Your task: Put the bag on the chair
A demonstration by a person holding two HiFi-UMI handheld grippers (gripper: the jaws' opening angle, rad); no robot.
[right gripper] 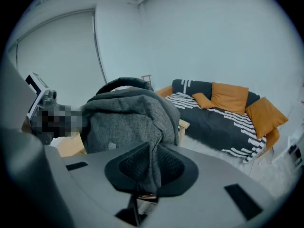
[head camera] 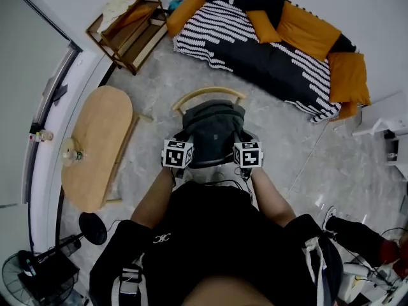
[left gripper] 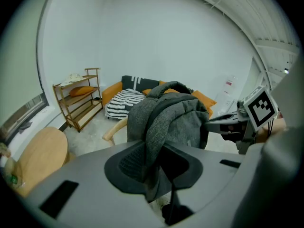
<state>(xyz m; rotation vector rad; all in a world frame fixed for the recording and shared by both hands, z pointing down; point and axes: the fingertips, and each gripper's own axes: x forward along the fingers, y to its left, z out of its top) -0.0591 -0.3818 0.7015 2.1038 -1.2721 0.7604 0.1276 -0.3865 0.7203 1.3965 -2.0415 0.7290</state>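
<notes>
**Bag held over the chair, open floor to the right**

Bag [head camera: 213, 129], grey and slumped, sits directly in front of the person, covering the seat of the wooden chair [head camera: 207, 94]. Only the chair's curved back rail shows past the bag's far edge. Whether the bag's base already rests on the seat cannot be told.

The left gripper [left gripper: 153, 165] has its jaws narrowly apart, with a thick fold of the bag's fabric pinched between them. The right gripper [right gripper: 152, 167] is clamped just as narrowly on another fold at the bag's other side. Each gripper sits at one near corner of the bag.

To the left, the oval wooden table [head camera: 99, 142] comes near, its closest leg just beside the left end of the chair's back rail. Beyond the back rail, a band of bare grey floor [head camera: 280, 139] separates the chair from the striped sofa [head camera: 255, 50]. The floor is widest to the chair's right. The wooden shelf [head camera: 131, 27] stands well apart, by the far left wall.
</notes>
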